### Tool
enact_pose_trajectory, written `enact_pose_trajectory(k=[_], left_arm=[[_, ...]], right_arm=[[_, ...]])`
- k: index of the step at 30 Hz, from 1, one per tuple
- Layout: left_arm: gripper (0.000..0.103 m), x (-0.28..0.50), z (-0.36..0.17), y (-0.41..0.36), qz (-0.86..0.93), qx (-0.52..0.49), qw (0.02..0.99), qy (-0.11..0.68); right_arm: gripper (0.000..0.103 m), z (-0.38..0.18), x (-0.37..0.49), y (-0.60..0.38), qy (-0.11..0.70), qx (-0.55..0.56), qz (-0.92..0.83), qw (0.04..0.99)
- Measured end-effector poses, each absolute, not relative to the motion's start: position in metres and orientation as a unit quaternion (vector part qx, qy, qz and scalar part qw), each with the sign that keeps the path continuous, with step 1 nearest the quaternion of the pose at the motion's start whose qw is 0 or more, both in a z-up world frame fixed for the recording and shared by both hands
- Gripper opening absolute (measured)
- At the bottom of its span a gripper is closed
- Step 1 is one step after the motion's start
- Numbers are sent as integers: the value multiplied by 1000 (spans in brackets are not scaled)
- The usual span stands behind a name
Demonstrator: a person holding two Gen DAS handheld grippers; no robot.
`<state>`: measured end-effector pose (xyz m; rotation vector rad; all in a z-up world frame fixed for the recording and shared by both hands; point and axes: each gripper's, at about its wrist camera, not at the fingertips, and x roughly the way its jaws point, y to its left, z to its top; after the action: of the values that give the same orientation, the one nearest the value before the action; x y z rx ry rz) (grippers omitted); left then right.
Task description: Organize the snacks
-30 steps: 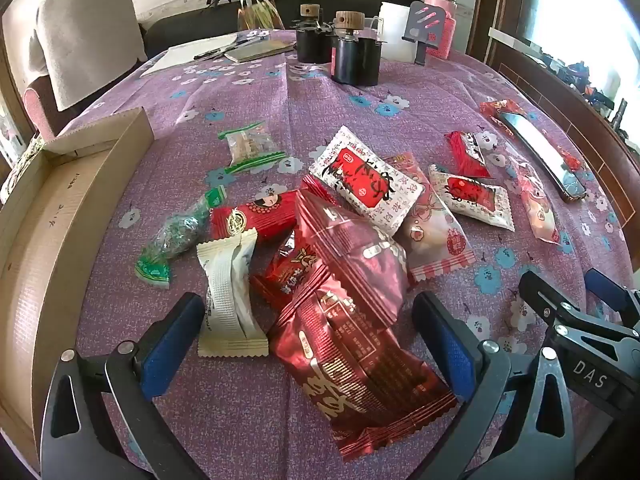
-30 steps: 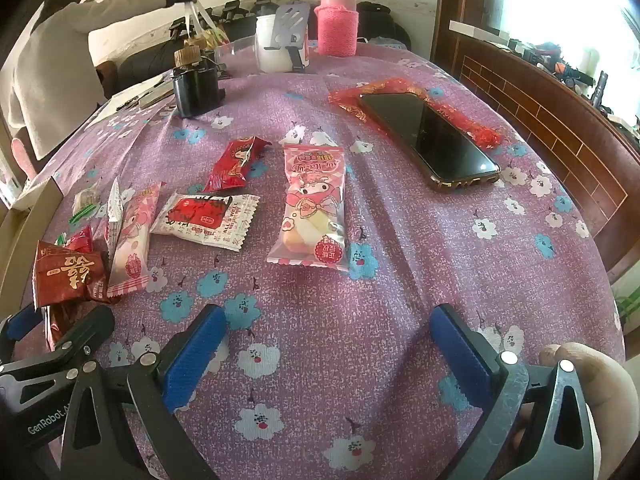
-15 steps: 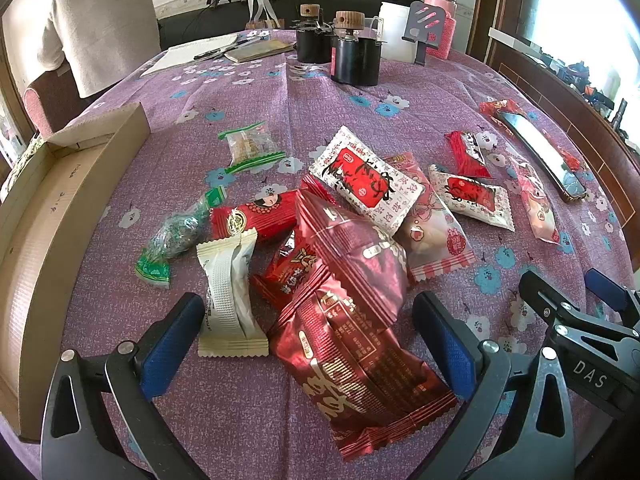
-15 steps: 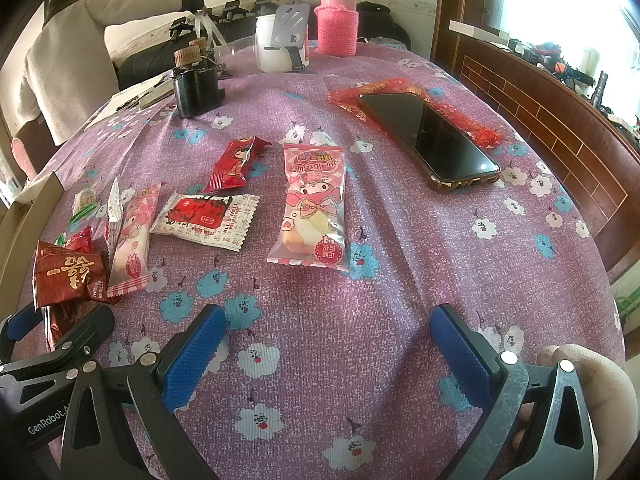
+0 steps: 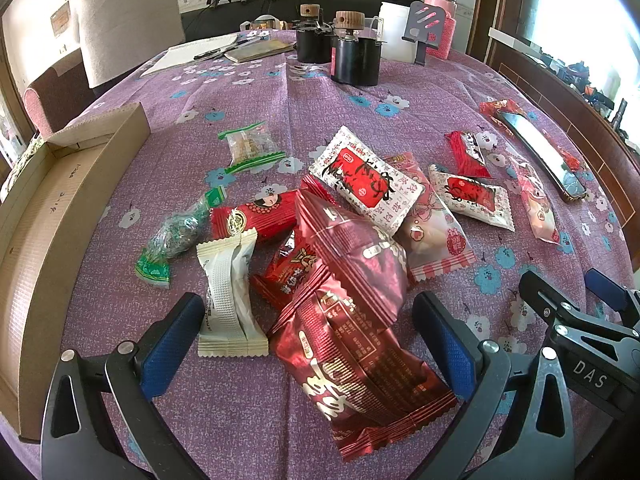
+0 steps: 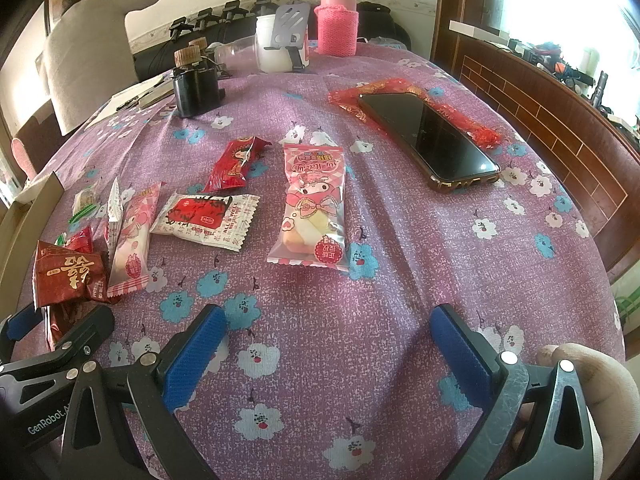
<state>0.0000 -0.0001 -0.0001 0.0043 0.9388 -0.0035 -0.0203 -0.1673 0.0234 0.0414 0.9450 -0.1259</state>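
The snacks are heaped mid-frame on the desk, unsorted; the box is set at left, presumably to receive them. Left gripper and right gripper are held open, empty.

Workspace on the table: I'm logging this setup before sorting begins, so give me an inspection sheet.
Surface: round table under a purple floral cloth.
Job's things: snack packets lie loose; large dark red packet nearest, white packet beside it, pink cartoon packet apart; open cardboard box at the left edge.
Clutter: phone, black jars, pink flask.
Grippers: left gripper and right gripper, jaws open, holding nothing.
Cables: nothing seen.
Surroundings: a person stands beyond the table.
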Motion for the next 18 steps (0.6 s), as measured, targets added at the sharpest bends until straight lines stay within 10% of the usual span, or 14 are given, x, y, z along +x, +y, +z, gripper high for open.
enact_pose_trajectory(k=[18], left_arm=[[103, -16, 3, 3, -47, 23, 875, 481]], right_arm=[[103, 24, -20, -167, 455, 20, -61, 888]])
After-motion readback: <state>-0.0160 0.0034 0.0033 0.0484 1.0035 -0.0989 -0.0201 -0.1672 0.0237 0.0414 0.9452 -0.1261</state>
